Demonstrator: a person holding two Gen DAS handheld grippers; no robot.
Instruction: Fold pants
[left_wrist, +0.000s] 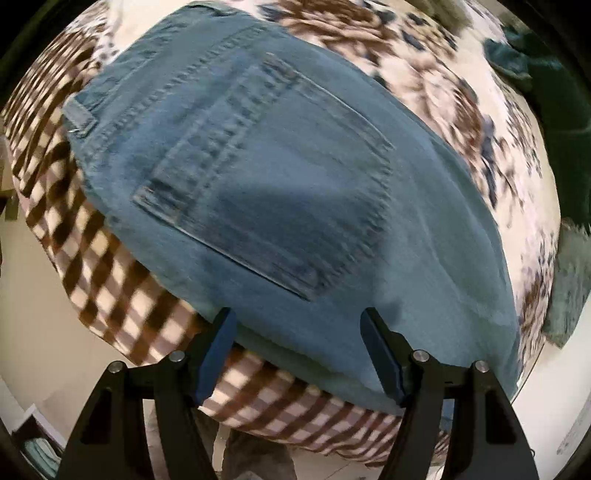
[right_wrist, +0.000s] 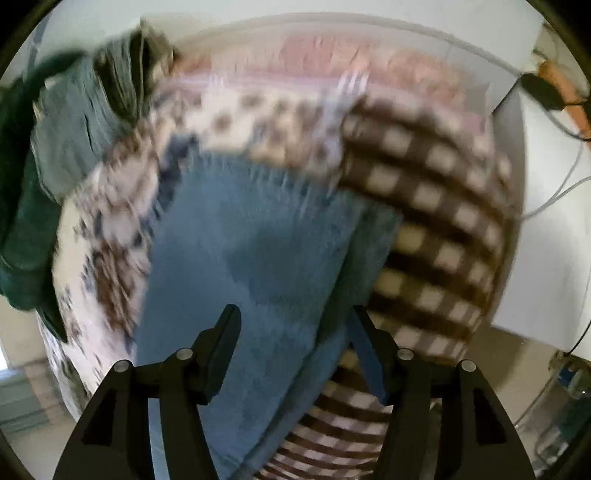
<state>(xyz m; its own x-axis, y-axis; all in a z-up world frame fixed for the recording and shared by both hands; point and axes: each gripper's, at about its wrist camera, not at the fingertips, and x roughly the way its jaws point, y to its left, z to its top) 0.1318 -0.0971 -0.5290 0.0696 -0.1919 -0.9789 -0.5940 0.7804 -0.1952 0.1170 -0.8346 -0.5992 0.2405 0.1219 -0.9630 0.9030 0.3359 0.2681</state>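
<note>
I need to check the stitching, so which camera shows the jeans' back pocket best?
The left wrist view: the back pocket fills its middle, seams readable. The right wrist view shows only blurred denim legs, no pocket.

The pants (left_wrist: 280, 192) lay flat on the bedding, across the seam between the checked blanket (left_wrist: 110, 280) on their left and the flowered blanket (left_wrist: 461, 110) on their right. The left gripper (left_wrist: 297, 317) stood over their near edge, the right gripper (right_wrist: 291, 314) over a leg's edge. A heap of clothes (right_wrist: 55, 155) lay beyond, left.
</note>
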